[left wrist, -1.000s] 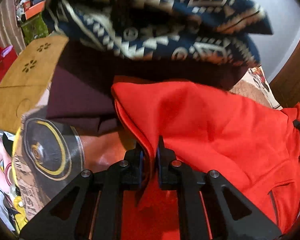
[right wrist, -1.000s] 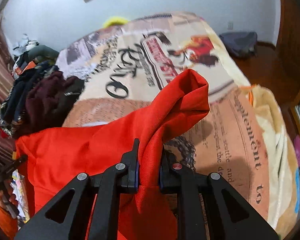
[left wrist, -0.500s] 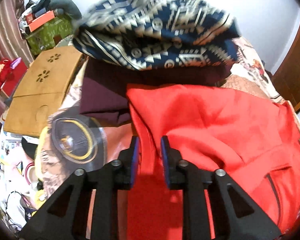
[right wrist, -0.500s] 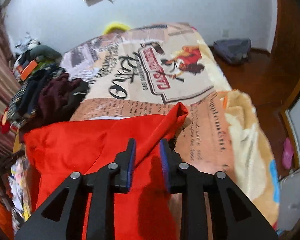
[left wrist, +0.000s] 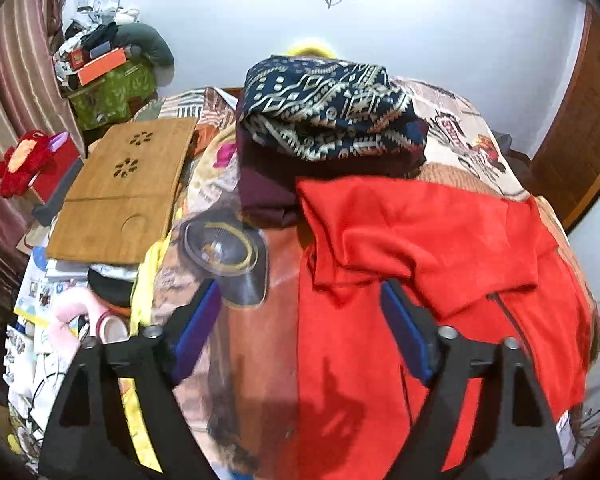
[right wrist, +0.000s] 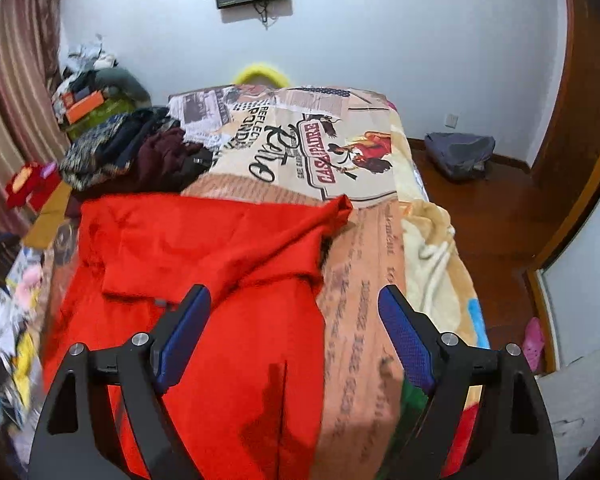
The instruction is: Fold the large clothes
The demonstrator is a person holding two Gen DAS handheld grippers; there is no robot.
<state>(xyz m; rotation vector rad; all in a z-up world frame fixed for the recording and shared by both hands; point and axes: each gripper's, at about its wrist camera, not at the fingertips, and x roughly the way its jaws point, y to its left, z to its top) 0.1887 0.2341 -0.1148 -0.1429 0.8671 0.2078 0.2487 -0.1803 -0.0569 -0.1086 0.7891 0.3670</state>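
Both my grippers, left (left wrist: 300, 320) and right (right wrist: 294, 322), hang with jaws spread wide, grasping nothing. The red garment (left wrist: 420, 248) lies on the bed (right wrist: 364, 280) beneath them. Only my left view shows a wooden board (left wrist: 120, 192); only my right, a bag (right wrist: 460, 154) on the floor.

The red garment (left wrist: 420, 248) (right wrist: 204, 248) is a large, plain piece of soft, fleece-like cloth — bright red, with a dark zip line on one panel. It lies spread on the bed ahead of both tongs, held by neither. Seen from the left tongs (left wrist: 300, 312), it fills the space from between the fingers out to the right, its upper part folded down over the body in a loose, creased flap. Seen from the right tongs (right wrist: 294, 312), it lies ahead and to the left, one red corner (right wrist: 340, 206) reaching forward to a point — the right-hand edge runs straight back between the fingers.
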